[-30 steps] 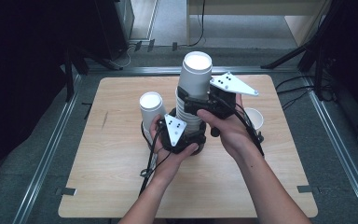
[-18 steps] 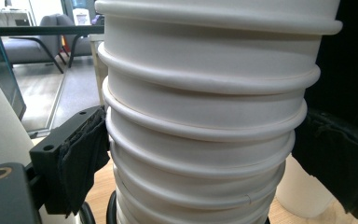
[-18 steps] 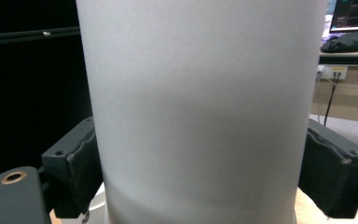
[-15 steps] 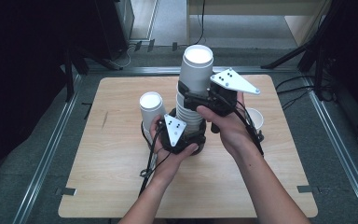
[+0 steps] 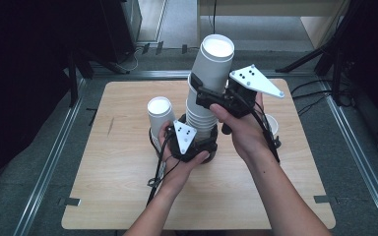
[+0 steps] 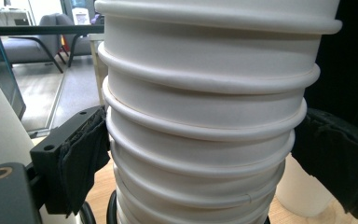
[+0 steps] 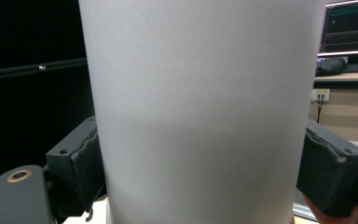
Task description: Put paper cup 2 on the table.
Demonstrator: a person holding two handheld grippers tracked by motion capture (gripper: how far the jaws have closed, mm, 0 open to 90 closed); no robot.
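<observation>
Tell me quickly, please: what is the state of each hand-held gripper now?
Left hand-held gripper: shut on the stack of cups.
Right hand-held gripper: jaws just closing, shut on the top cup.

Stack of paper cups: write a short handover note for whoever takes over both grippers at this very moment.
Left gripper: jaws around the base of the stack of nested cups, steadying it on the table.
Right gripper: jaws have just been closing, now clamped on the top cup.
Two single cups stand apart: one to the left, one to the right.
Done: top cup gripped.
Left: probably lift it off and set it down.
</observation>
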